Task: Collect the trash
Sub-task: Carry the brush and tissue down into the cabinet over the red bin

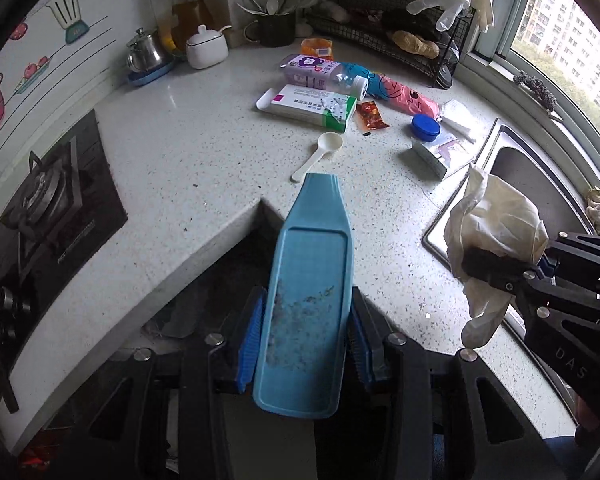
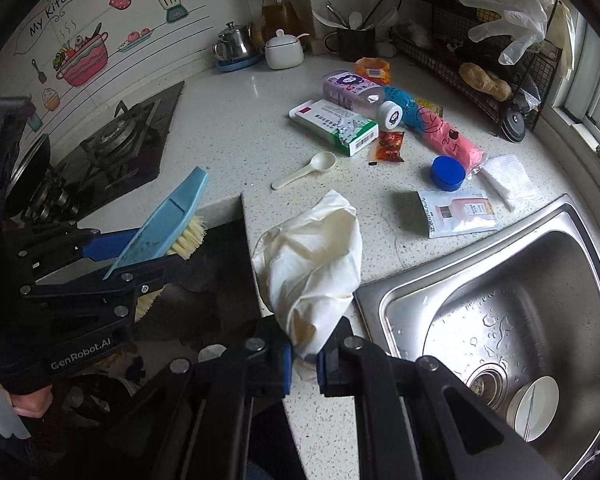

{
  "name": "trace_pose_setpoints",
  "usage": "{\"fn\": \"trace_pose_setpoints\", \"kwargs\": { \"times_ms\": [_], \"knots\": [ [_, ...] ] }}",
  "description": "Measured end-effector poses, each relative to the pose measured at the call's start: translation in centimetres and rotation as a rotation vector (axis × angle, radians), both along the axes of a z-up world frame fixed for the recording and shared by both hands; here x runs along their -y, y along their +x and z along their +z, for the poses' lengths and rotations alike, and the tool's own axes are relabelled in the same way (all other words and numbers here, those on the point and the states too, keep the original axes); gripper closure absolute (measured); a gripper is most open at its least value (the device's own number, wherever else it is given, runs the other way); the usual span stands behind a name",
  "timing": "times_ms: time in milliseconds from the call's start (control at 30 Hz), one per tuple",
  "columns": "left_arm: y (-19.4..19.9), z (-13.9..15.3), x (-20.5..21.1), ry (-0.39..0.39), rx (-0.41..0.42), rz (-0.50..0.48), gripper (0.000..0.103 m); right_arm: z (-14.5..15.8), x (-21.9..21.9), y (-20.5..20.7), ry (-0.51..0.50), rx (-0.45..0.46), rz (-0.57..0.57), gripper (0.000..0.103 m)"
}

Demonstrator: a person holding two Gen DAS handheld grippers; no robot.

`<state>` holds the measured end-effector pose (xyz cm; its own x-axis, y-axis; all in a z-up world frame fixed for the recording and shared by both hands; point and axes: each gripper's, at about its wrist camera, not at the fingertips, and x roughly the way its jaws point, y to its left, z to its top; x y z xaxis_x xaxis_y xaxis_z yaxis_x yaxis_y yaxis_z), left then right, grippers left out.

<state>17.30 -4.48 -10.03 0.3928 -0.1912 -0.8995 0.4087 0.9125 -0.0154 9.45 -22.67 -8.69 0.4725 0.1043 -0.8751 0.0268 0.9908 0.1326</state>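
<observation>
**A:** what's sitting where? The speckled countertop (image 2: 228,128) is holding most of it, with the steel sink (image 2: 500,280) at its right edge.

**B:** yeah, trash is lying toward the back: a white-and-green carton (image 2: 334,126), a clear bottle (image 2: 358,98), a pink-and-blue roll (image 2: 440,128), a blue lid (image 2: 447,174), a white scoop (image 2: 306,170).

**A:** grippers?

**B:** left gripper (image 1: 304,344) is clamping a blue scrub brush (image 1: 308,280) over the counter's notch. Right gripper (image 2: 304,360) is nearly pressed together, pinching a crumpled white glove (image 2: 312,256) above the counter edge, just beside the sink.
</observation>
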Motion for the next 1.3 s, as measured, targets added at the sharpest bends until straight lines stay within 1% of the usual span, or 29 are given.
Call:
{"fn": "trace_pose_setpoints", "kwargs": {
  "times_ms": [133, 267, 433, 600, 700, 867, 1000, 1133, 1200, 1300],
  "knots": [
    [-2.6, -0.4, -2.9, 0.011, -0.006, 0.059, 0.066, -0.2, -2.7, -1.0, 0.006, -0.001, 0.076, 0.095],
    [-4.4, -0.9, -5.7, 0.016, -0.016, 0.109, 0.066, -0.7, -5.3, -1.7, 0.014, -0.006, 0.138, 0.095],
    [-6.0, -2.8, -8.9, 0.027, -0.043, 0.145, 0.066, -2.0, -8.2, -1.9, 0.015, -0.026, 0.176, 0.095],
    [-6.8, -5.3, -11.1, 0.035, -0.091, 0.126, 0.066, -3.9, -10.8, -2.3, 0.01, -0.057, 0.182, 0.095],
    [-6.8, -7.0, -12.1, 0.033, -0.114, 0.102, 0.066, -5.4, -12.3, -2.6, 0.005, -0.077, 0.159, 0.095],
    [-6.0, -9.6, -12.7, 0.021, -0.152, 0.059, 0.066, -7.7, -13.4, -2.6, 0.02, -0.084, 0.1, 0.095],
    [-5.1, -12.6, -12.7, 0.034, -0.178, 0.033, 0.066, -10.2, -13.9, -2.1, 0.007, -0.112, 0.063, 0.095],
    [-4.0, -16.4, -12.6, 0.048, -0.212, -0.002, 0.066, -13.7, -13.9, -1.7, -0.017, -0.151, 0.05, 0.095],
    [-3.5, -18.7, -12.6, 0.055, -0.222, -0.016, 0.066, -15.8, -13.8, -1.4, -0.016, -0.163, 0.052, 0.095],
    [-2.7, -23.0, -12.4, 0.06, -0.25, -0.022, 0.066, -19.5, -13.8, -1.0, -0.019, -0.192, 0.045, 0.095]
  ]
}}
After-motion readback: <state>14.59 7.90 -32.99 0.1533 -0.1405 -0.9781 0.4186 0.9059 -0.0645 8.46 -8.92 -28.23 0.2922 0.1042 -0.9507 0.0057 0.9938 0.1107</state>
